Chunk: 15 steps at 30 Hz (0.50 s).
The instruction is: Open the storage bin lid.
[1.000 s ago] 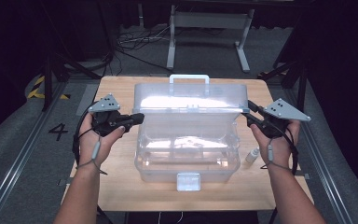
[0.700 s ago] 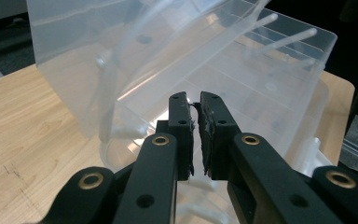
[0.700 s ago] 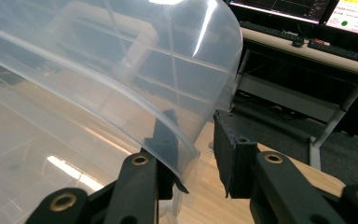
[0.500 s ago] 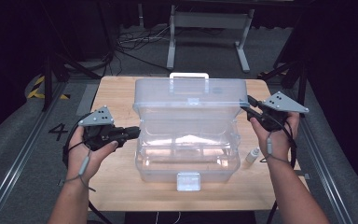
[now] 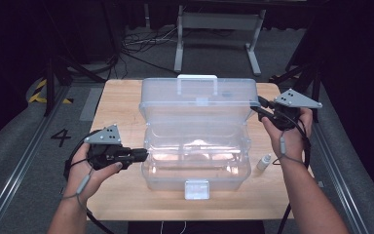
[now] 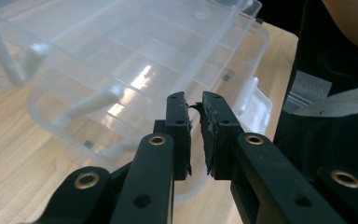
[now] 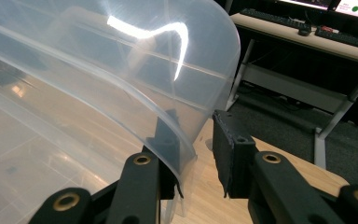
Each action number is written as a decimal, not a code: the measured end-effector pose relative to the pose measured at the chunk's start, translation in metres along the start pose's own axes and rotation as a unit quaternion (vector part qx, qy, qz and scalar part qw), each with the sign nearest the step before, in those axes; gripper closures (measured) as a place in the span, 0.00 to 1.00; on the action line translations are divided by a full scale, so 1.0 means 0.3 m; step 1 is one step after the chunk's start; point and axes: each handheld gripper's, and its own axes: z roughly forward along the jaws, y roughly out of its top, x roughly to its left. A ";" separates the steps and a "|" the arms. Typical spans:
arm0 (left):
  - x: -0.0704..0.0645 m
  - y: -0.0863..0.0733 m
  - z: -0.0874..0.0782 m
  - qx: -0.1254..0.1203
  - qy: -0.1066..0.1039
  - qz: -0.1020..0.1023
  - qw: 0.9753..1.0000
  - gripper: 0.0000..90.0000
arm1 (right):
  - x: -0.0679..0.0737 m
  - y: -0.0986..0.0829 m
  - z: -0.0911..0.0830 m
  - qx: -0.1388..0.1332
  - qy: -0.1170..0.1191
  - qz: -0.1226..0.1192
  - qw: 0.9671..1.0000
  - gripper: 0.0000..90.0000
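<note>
Clear box [image 5: 197, 156] mid-table, lid [image 5: 197, 100] raised. Right gripper [image 5: 259, 108] w/ jaws apart straddling the lid's right edge; left gripper [image 5: 143, 155] nearly closed, empty, at box's left side.

Left tongs [image 5: 143, 155] nearly closed; right tongs [image 5: 255, 109] parted.

Each hand-held black two-jaw left gripper [image 5: 143, 154] and right gripper [image 5: 254, 108] carries a grey three-cornered plate, brass-ringed screw holes, worn dark pads [image 6: 210, 126] and a trailing black cable; forearms are sleeveless.
</note>
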 end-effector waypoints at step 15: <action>-0.046 -0.075 0.096 0.053 -0.034 0.022 0.998 0.77 | -0.008 0.009 0.012 0.005 0.004 0.013 1.000 0.80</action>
